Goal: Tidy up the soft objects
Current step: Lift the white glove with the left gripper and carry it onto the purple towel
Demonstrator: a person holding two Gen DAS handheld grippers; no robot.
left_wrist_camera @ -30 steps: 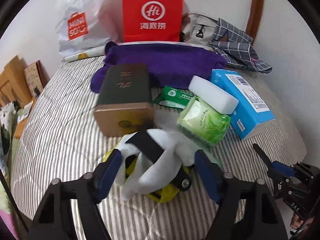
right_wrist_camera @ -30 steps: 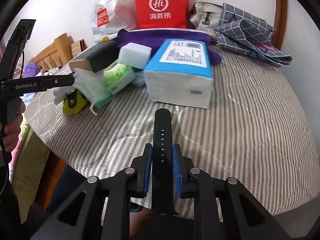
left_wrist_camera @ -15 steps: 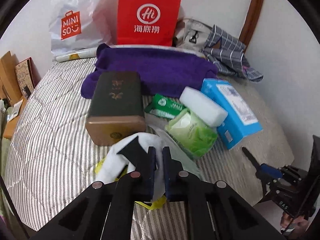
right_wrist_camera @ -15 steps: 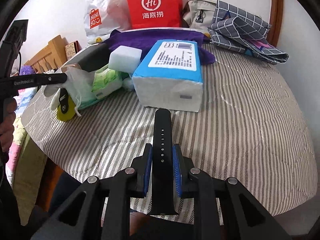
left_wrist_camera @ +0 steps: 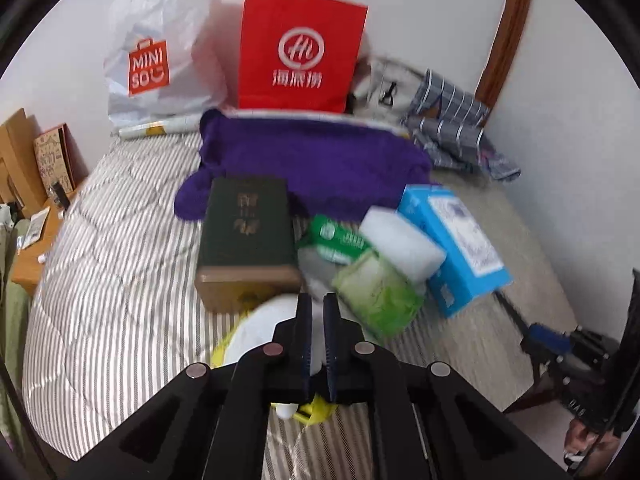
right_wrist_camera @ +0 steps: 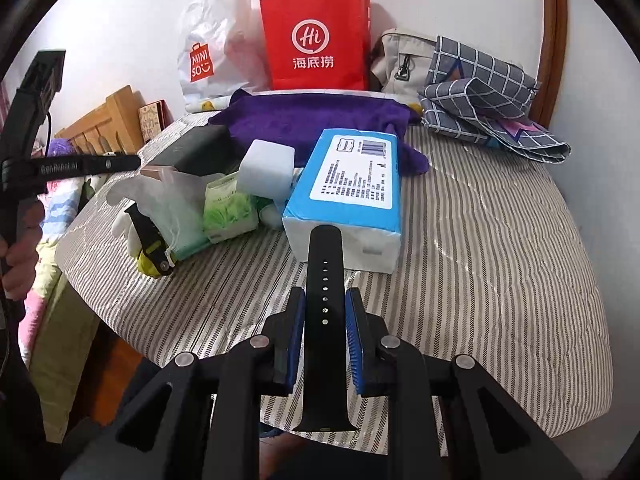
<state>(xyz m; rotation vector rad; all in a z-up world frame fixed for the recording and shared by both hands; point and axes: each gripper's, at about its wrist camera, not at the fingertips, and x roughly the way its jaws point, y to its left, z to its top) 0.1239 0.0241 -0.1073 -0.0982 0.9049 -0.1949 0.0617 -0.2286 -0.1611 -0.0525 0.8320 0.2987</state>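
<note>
Against white wall, striped bedspread

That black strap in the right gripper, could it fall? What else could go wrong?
The black strap is pinched only at its middle by the right gripper, and both ends stick out, so it might tip or slide out. The left gripper looks shut on the white bag; lifting it may drag out the yellow thing beneath. The white sponge leans on the green tissue pack nearby and could tumble.
</note>
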